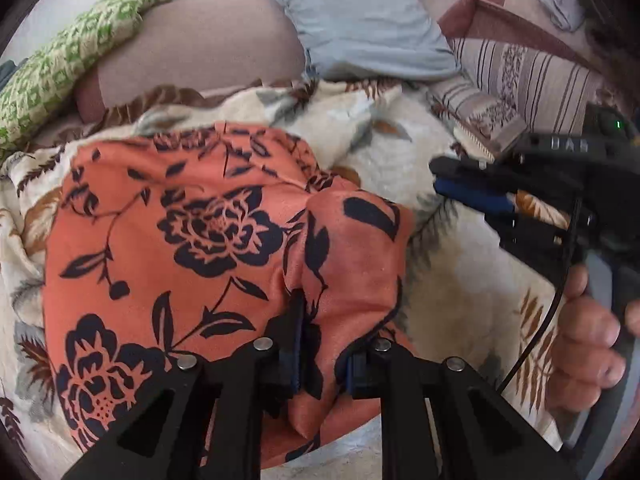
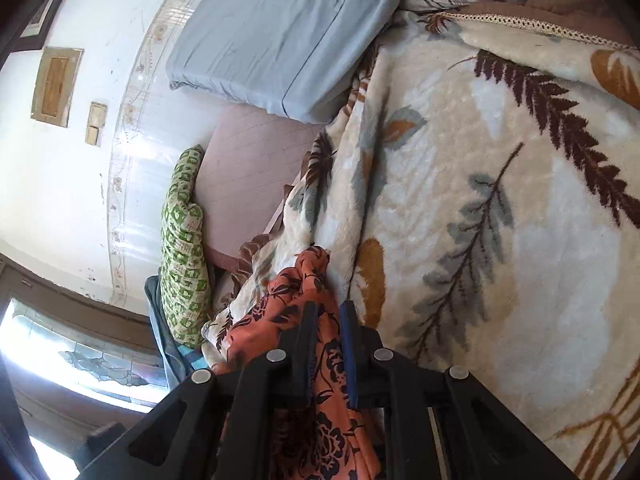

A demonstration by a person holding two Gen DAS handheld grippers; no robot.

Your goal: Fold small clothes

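The orange flowered cloth [image 1: 192,240] is clamped by the left gripper [image 1: 320,344] and the right gripper [image 2: 328,344], just above the leafy blanket [image 2: 500,200], likely so one side can be folded over.

Garment [image 1: 192,240] on the blanket [image 1: 460,280], pillow [image 1: 360,20] behind, right tongs [image 1: 472,184] at its right.

Black left gripper [image 1: 324,344] with blue pads, silver screws
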